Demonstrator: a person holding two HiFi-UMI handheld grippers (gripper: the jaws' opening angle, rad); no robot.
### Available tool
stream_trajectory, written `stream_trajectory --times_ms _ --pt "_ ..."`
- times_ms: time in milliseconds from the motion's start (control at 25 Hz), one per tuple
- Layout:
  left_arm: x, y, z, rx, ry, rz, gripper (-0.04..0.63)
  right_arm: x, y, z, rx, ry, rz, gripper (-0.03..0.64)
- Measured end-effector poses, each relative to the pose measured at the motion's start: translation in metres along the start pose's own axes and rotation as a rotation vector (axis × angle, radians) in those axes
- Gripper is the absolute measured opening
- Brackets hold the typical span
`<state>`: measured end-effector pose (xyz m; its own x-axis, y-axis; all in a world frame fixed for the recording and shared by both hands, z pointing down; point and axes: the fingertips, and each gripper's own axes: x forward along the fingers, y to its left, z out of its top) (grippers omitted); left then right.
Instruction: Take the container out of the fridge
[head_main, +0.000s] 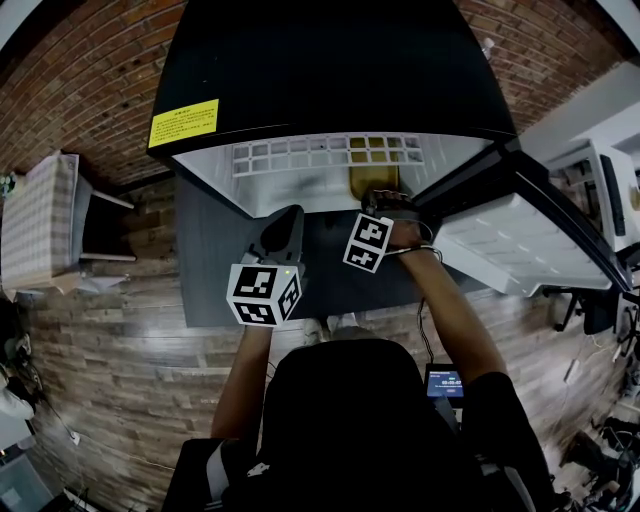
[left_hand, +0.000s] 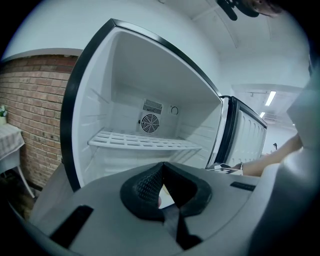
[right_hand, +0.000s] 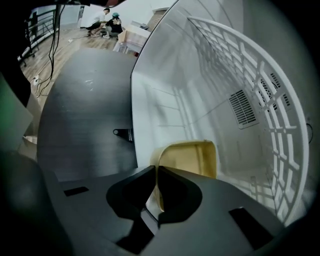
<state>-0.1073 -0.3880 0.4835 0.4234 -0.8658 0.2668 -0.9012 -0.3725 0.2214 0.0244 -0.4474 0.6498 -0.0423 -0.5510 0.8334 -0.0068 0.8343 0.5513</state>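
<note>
Pinching its wall, the right tongs (right_hand: 157, 169) grip a pale-yellow, empty container (right_hand: 192, 157).

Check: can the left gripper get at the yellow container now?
Probably yes: the fridge door stands open and nothing blocks the way to the yellow container. But the right gripper is clamped on its near wall, and the left gripper has its jaws shut.

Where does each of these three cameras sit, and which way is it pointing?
Head view: on the person's head, looking down at the open fridge; both forearms, left gripper and right gripper show.
Left gripper view: on the left gripper, facing the fridge's shelf; its shut jaws show.
Right gripper view: on the right gripper, facing into the fridge; its jaws grip the yellow container.
Shared: the fridge interior.
</note>
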Motion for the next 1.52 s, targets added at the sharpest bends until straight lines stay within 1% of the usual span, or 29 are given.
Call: stream_trajectory --times_ms 520,880,1160,1520 --pt "-0.034 -0.019 0.0 0.027 -0.018 -0.029 0.012 -0.04 0.017 0.006 0.045 -0.021 -0.014 0.051" --pt "-0.063 -0.029 -0.001 0.045 -0.032 -0.052 0.012 -0.07 0.037 0.014 0.036 -0.02 -0.024 0.052" --pt "-0.083 -0.036 -0.002 0.057 -0.041 -0.077 0.012 -0.095 0.05 0.022 0.084 -0.029 -0.031 0.051" --pt "-0.113 -0.048 -0.008 0.067 -0.056 -0.113 0.013 -0.123 0.076 0.026 0.109 -0.019 -0.043 0.051"
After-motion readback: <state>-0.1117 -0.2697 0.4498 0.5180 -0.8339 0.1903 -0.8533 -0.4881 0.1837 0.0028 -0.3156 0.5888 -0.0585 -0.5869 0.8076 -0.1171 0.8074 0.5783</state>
